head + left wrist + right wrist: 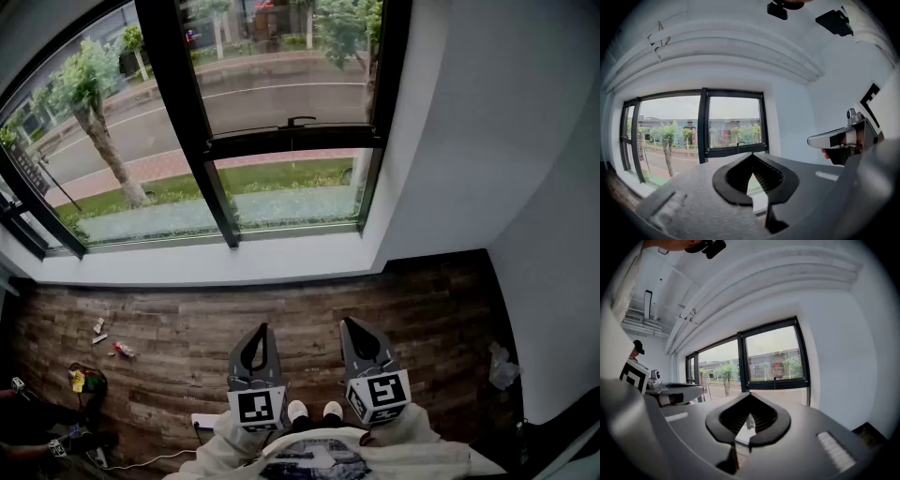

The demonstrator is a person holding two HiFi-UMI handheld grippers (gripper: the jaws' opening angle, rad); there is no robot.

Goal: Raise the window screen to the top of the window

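Note:
The window (281,94) has black frames, and a black crossbar (295,141) with a small handle (298,121) runs across its right pane. That handle (739,144) also shows in the left gripper view, and the handle (777,377) in the right gripper view. Whether a screen hangs in the pane I cannot tell. My left gripper (262,330) and right gripper (349,323) are held side by side over the floor, well short of the window. Both are shut with nothing between the jaws, as the left gripper (752,155) and right gripper (749,397) show in their own views.
A white sill (234,267) runs below the window above a dark wooden floor (431,309). Small litter (111,342) and a cable with a power strip (202,424) lie at the left. A white wall (469,131) and a crumpled bag (502,367) stand on the right.

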